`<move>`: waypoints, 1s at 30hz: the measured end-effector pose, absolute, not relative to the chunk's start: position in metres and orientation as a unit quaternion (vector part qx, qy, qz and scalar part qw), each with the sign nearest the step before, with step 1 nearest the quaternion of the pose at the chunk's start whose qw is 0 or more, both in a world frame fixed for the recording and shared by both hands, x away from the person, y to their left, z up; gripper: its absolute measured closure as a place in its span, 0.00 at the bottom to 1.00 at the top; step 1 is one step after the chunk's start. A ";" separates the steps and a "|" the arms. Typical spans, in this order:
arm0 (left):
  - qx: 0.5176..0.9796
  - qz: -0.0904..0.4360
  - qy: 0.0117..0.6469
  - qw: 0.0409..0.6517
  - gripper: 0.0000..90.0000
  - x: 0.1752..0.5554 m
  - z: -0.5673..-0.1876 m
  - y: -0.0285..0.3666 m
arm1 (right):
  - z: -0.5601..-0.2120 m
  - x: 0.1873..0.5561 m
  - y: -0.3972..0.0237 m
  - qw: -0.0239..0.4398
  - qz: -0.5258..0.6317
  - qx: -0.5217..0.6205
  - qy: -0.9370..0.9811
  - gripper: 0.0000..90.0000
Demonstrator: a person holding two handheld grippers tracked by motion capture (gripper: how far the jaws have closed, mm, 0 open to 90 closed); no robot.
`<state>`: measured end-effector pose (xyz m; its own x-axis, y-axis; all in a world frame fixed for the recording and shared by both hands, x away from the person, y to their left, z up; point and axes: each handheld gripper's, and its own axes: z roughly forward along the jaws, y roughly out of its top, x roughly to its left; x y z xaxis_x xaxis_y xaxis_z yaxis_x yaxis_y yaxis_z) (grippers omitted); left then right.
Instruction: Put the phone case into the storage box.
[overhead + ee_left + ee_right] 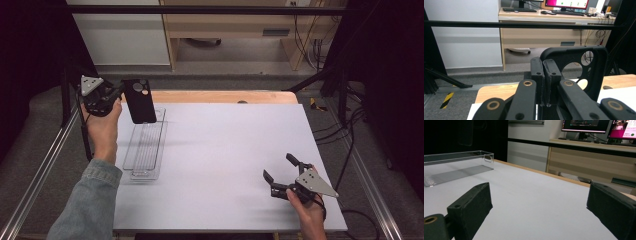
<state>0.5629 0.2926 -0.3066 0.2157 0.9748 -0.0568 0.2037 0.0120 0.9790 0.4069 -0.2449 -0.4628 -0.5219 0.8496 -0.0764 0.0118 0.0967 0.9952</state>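
A black phone case (139, 100) with round camera cut-outs hangs upright in the air over the far left of the table. My left gripper (120, 92) is shut on its edge. In the left gripper view the two pads (537, 72) pinch the rim of the case (599, 72), whose cut-outs show to the right. Below the case a clear plastic tray (145, 147) lies on the white table top (225, 165). My right gripper (280, 166) rests near the front right of the table, open, with nothing between its fingers (474, 202). The tray (454, 157) shows far left there.
A black frame bar (524, 25) crosses beyond the table's far edge. Metal rails (45, 170) run along the table's left and right sides. A wooden desk (549, 32) with monitors stands behind. The wooden table rim (220, 96) shows at the far side.
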 end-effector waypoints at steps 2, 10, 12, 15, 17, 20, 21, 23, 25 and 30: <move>0.591 0.381 0.499 0.507 0.97 0.563 -0.307 0.293 | -0.463 0.407 -0.246 0.358 0.586 0.334 0.646 0.07; 0.587 0.379 0.502 0.509 0.97 0.563 -0.307 0.297 | -0.462 0.404 -0.245 0.360 0.593 0.318 0.646 0.07; 0.588 0.379 0.501 0.510 0.97 0.563 -0.307 0.296 | -0.462 0.402 -0.244 0.359 0.593 0.315 0.648 0.07; 0.588 0.379 0.501 0.510 0.97 0.563 -0.308 0.295 | -0.462 0.401 -0.243 0.356 0.593 0.312 0.651 0.07; 0.588 0.379 0.500 0.511 0.97 0.564 -0.309 0.295 | -0.463 0.401 -0.242 0.355 0.593 0.312 0.652 0.07; 0.589 0.379 0.499 0.510 0.97 0.564 -0.311 0.295 | -0.463 0.400 -0.242 0.354 0.592 0.311 0.654 0.07; 0.589 0.380 0.499 0.510 0.97 0.564 -0.312 0.295 | -0.463 0.400 -0.242 0.354 0.592 0.311 0.654 0.07; 0.590 0.380 0.499 0.508 0.97 0.565 -0.314 0.295 | -0.463 0.400 -0.241 0.353 0.591 0.311 0.655 0.07; 0.590 0.381 0.502 0.504 0.97 0.565 -0.317 0.296 | -0.463 0.400 -0.241 0.353 0.591 0.311 0.656 0.07; 0.590 0.376 0.507 0.503 0.97 0.570 -0.325 0.299 | -0.464 0.401 -0.241 0.353 0.590 0.310 0.657 0.07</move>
<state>0.5702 0.2989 -0.3254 0.2025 0.9770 -0.0663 0.2207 0.0205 0.9751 0.4009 -0.2409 -0.4636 -0.5582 0.8239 -0.0975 -0.0085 0.1118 0.9937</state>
